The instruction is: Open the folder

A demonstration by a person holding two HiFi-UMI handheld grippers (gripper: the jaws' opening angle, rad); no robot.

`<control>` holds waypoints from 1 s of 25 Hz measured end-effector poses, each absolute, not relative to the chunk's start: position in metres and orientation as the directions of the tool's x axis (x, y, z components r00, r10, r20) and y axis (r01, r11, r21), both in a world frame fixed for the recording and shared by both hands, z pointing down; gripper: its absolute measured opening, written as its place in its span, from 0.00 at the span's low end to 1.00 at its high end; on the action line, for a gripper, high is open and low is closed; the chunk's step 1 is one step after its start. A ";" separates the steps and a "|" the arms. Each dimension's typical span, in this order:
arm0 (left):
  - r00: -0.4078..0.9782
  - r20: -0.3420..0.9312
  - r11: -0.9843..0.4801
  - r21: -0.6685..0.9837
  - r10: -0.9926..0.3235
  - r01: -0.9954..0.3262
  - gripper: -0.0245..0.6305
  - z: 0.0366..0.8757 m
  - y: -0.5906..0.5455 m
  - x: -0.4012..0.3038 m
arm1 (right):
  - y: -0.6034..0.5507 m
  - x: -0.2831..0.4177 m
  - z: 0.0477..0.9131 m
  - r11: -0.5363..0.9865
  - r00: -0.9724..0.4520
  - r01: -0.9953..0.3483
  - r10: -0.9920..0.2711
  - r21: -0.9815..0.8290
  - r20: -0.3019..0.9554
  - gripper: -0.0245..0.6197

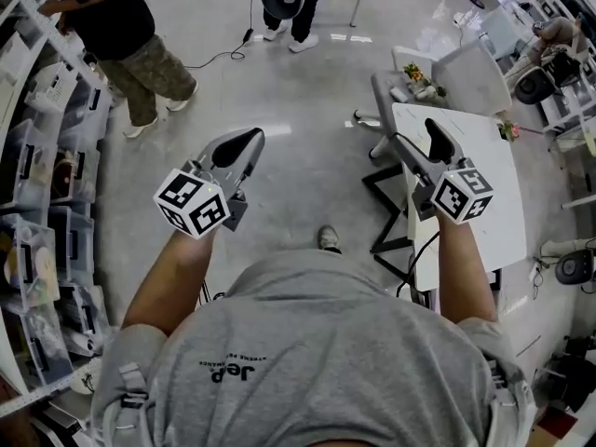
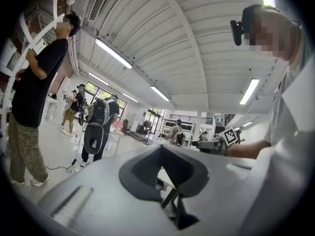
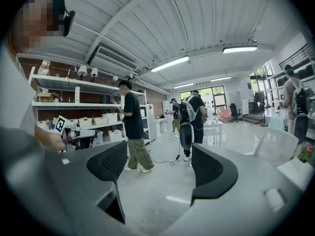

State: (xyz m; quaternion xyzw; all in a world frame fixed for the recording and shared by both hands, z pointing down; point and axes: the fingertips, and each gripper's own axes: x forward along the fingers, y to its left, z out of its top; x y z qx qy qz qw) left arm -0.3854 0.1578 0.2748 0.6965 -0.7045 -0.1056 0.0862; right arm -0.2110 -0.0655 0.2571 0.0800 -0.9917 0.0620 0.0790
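No folder shows in any view. Both grippers are held up in the air in front of the person, above the floor. My left gripper (image 1: 244,142) is at the left of the head view; in the left gripper view (image 2: 161,151) its dark pads meet at the tips with nothing between them. My right gripper (image 1: 436,140) hangs over the near-left corner of a white table (image 1: 484,194). Seen in the right gripper view (image 3: 160,168), its two pads stand well apart, and only floor shows between them.
Shelves with storage bins (image 1: 37,203) line the left side. A person in a black shirt (image 1: 121,35) stands at them, and another person (image 1: 293,7) stands farther off. A cable (image 1: 219,59) lies on the floor. A grey chair (image 1: 470,77) stands beyond the table.
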 end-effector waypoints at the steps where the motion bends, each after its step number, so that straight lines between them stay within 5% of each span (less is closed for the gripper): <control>1: -0.022 -0.021 0.015 0.263 -1.000 -0.965 0.13 0.277 0.149 -0.387 | -0.076 -0.217 0.260 0.981 -0.977 -0.157 -0.137 -0.117 0.164 0.64; 14: -0.177 0.032 0.179 0.289 -0.984 -0.941 0.12 0.288 0.034 -0.432 | -0.214 -0.307 0.282 0.989 -0.984 0.020 0.045 -0.143 0.172 0.64; 20: -0.084 0.074 0.101 0.278 -0.994 -0.955 0.13 0.314 0.017 -0.465 | -0.237 -0.317 0.316 0.993 -0.961 -0.022 0.012 -0.120 0.277 0.64; 25: 0.144 0.111 -0.102 0.320 -0.983 -0.942 0.13 0.346 -0.023 -0.454 | -0.266 -0.256 0.350 0.967 -0.873 -0.240 -0.178 -0.082 0.454 0.64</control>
